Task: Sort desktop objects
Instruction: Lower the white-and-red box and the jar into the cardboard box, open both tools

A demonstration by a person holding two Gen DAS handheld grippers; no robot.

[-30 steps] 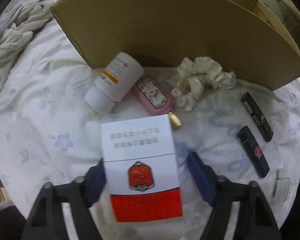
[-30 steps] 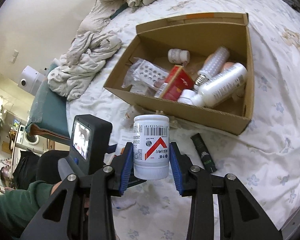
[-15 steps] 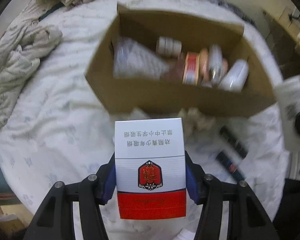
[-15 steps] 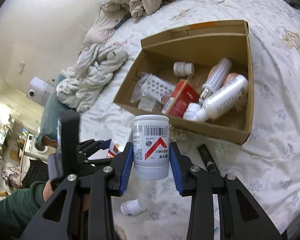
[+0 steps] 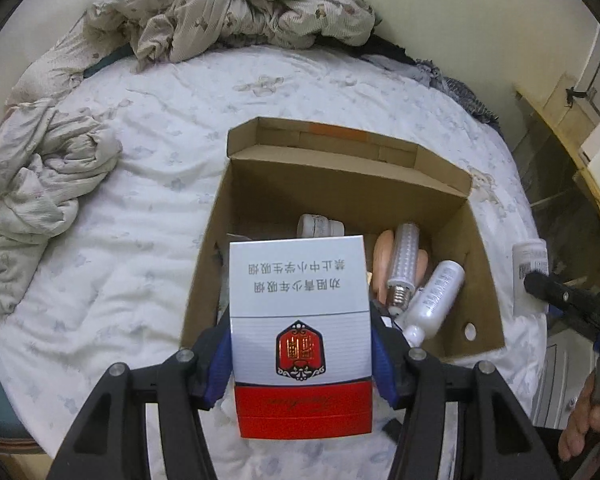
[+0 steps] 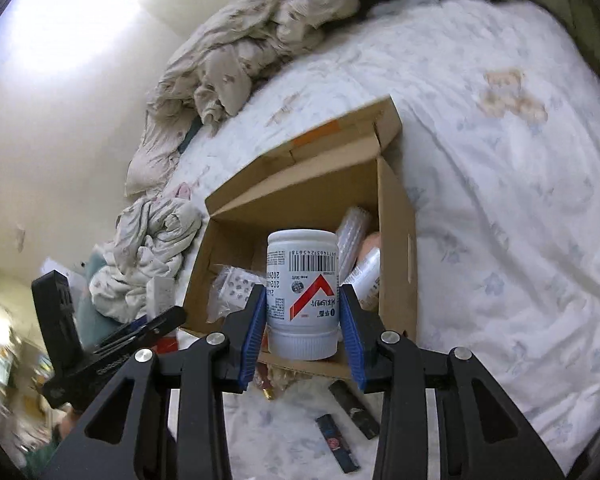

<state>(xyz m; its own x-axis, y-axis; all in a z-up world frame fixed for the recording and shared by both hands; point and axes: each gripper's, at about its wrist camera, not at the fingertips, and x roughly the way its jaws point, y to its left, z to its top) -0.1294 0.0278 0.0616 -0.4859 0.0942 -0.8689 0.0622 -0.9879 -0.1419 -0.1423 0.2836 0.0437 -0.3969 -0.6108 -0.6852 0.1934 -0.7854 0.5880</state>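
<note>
Both grippers are loaded: my left gripper (image 5: pixel 300 354) clamps a cigarette pack (image 5: pixel 300 336) printed 劝阻青少年吸烟, my right gripper (image 6: pixel 303 320) squeezes a white pill bottle (image 6: pixel 302 294) with barcode and red chevron. Each hangs above the open cardboard box (image 5: pixel 480 248), near its front wall.

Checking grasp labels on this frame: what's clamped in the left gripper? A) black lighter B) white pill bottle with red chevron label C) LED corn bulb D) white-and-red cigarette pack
D: in the left wrist view the left gripper has its blue pads pressed against both sides of the white-and-red cigarette pack, held over the brown cardboard box; the white pill bottle with the red chevron label sits in the right gripper.
</note>
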